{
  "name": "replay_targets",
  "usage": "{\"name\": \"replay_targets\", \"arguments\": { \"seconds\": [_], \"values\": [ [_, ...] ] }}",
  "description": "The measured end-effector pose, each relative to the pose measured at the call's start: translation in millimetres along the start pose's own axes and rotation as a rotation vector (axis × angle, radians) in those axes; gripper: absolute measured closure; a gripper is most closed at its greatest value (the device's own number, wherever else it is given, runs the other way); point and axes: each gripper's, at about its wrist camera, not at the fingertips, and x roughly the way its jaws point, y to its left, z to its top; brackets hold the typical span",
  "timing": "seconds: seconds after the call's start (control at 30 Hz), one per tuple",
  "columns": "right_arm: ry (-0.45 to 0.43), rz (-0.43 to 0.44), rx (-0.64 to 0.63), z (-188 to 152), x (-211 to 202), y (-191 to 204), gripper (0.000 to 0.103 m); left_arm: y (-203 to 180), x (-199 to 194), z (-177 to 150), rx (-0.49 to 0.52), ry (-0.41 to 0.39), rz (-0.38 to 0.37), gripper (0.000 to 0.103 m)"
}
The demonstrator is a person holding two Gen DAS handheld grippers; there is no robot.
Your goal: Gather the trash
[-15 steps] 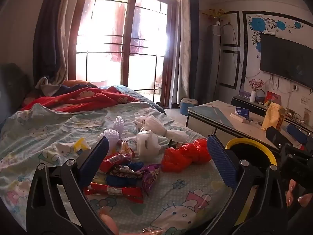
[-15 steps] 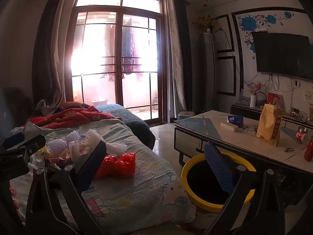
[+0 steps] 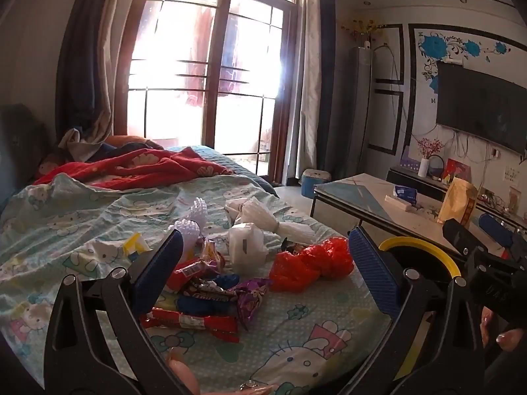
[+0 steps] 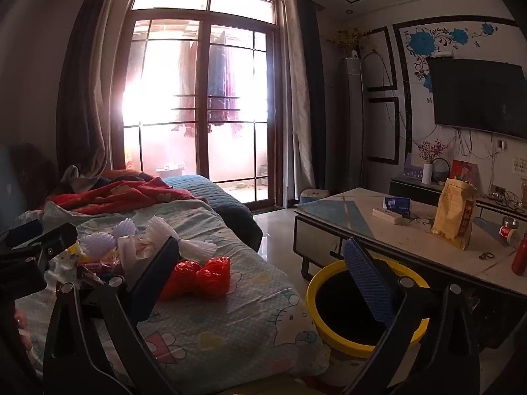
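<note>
Left claw nudged nearer crinkled red bag.

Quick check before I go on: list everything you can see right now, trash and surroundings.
snack wrappers: several, red, blue, purple; piled on the bed.
red plastic bag: one, crumpled; bed, right of the wrappers.
white foam fruit nets: a few; behind the pile.
white bag: one; mid-pile.
bed: one, cartoon-cat sheet.
bin: one, yellow rim, black inside; floor beside the bed.
coffee table: one, pale top.
yellow paper bag: one; upright on the table.
left hand-held gripper: open.
right hand-held gripper: open.
</note>
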Motion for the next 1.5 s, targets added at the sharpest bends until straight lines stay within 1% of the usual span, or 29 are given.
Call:
{"name": "replay_targets", "arguments": {
  "seconds": [0.03, 0.43, 0.5, 1.5],
  "values": [
    [0.0, -0.001, 0.0, -0.1, 0.2, -0.2, 0.006, -0.1, 6.8, 2.5, -0.002, 0.006, -0.005, 0.011],
    [0.0, 0.001, 0.0, 0.2, 0.2, 0.1, 0.006, -1.1, 0.9, 5.3, -0.001, 0.005, -0.011, 0.011],
    [-0.001, 0.001, -0.001, 0.1, 0.4, 0.1, 0.006, -1.5, 6.9, 2.8, -0.003, 0.006, -0.01, 0.011],
    [0.004, 0.0, 0.0, 1.1, -0.5, 0.2, 0.006, -3.0, 7.2, 0.8, -0.002, 0.01, -0.011, 0.011]
  ]
}}
